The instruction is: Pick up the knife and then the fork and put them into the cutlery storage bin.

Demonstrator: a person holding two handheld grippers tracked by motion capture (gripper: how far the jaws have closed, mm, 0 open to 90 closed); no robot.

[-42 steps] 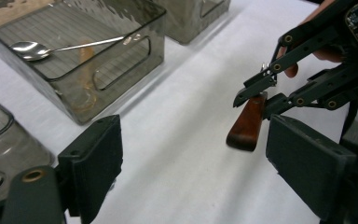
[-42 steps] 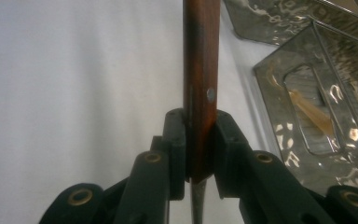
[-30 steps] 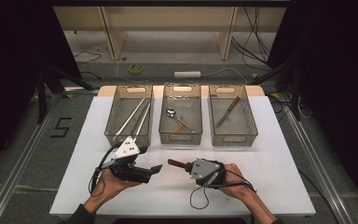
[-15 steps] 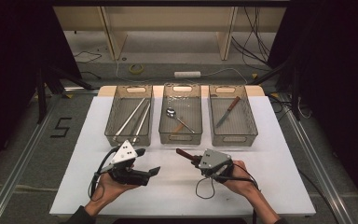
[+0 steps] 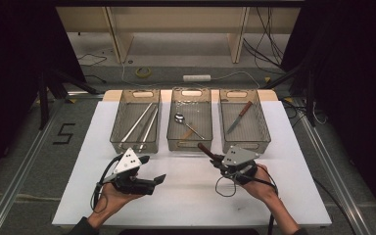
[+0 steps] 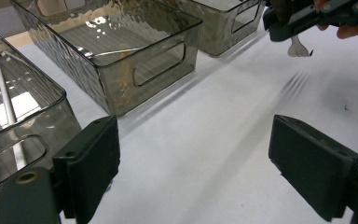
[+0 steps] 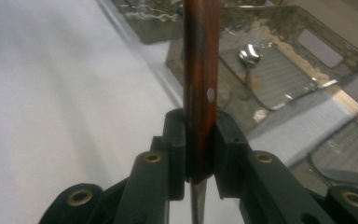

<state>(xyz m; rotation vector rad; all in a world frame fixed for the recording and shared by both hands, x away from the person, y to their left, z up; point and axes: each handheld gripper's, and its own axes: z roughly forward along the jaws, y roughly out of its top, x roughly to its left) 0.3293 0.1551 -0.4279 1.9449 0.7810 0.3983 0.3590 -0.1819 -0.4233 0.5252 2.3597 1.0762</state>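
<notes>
My right gripper [image 5: 219, 159] [image 7: 199, 140] is shut on a wooden-handled fork [image 7: 200, 70], just in front of the gap between the middle bin [image 5: 190, 143] and the right bin [image 5: 257, 125]. The brown handle [image 5: 204, 148] points toward the middle bin. In the left gripper view the fork's metal tines [image 6: 299, 47] hang below the right gripper [image 6: 307, 16]. My left gripper [image 5: 152, 169] [image 6: 193, 158] rests low over the white table in front of the left bin [image 5: 120, 134], open, nothing between its jaws.
Three smoky clear bins stand in a row at the far side of the white table [image 5: 186, 196]. The left one holds long metal rods [image 5: 142, 125], the middle one a spoon [image 5: 179, 117], the right one a knife [image 5: 239, 117].
My right gripper has carried the fork away from the person and to the right, toward the bins, rising slightly. The left gripper has stayed about where it was.
</notes>
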